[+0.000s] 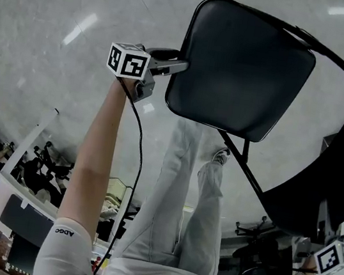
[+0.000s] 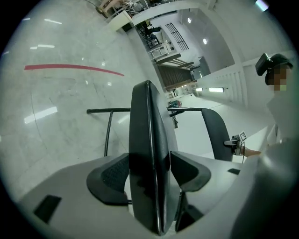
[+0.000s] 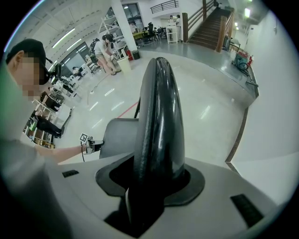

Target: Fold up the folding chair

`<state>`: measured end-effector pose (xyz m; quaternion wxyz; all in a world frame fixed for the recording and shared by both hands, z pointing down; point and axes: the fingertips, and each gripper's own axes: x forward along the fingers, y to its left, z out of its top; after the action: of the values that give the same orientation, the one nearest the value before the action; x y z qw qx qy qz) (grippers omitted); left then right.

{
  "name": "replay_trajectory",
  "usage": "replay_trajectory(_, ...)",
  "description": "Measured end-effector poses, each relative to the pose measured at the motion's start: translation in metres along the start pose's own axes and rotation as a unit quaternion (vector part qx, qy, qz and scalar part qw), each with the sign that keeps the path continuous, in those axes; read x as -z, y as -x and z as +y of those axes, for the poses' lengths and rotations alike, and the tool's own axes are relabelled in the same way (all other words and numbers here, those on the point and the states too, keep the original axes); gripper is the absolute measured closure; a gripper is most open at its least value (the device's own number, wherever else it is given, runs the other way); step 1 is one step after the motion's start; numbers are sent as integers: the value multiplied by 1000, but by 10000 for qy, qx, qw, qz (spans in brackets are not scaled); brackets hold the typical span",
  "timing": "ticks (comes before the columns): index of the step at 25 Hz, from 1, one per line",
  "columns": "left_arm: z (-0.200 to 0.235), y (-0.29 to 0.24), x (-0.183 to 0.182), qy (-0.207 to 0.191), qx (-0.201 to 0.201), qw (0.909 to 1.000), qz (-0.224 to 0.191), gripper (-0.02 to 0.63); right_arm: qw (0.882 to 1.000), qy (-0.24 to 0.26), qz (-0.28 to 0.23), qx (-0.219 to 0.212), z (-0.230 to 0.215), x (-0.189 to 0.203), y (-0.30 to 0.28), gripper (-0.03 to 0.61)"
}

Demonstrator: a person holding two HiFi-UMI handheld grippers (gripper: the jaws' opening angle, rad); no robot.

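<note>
The black folding chair stands on a pale polished floor. In the head view its padded seat [image 1: 241,67] is tipped up so that its face looks at me, and the curved backrest [image 1: 341,173] is at the right. My left gripper [image 1: 178,67] is shut on the seat's left edge. In the left gripper view the seat [image 2: 149,140] runs edge-on between the pads [image 2: 112,172]. My right gripper [image 1: 324,232] is shut on the backrest's top edge, and the backrest [image 3: 159,116] fills the gap between its jaws. The chair's thin metal frame [image 2: 110,122] shows behind the seat.
The person's legs and shoe [image 1: 182,193] stand just below the seat. A red line [image 2: 74,68] crosses the floor. Shelves, desks and other people [image 3: 107,44] are far off, as is a staircase [image 3: 210,28]. A white wall [image 3: 275,116] runs close on the right.
</note>
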<state>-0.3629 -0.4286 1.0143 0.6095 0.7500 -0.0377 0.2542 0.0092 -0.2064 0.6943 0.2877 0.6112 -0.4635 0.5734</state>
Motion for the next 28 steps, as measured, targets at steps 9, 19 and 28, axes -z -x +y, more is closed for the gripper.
replay_trajectory(9, -8, -38, 1, 269, 408, 9984, 296, 298, 10000, -15, -49, 24, -3, -1, 6, 413)
replay_trajectory(19, -3, -46, 4, 328, 199, 9992, 90, 299, 9999, 110, -63, 21, -8, -1, 2, 414)
replay_trajectory(28, -42, -57, 2, 306, 7, 9994, 158, 299, 9990, 142, -169, -395, -51, 2, 13, 414)
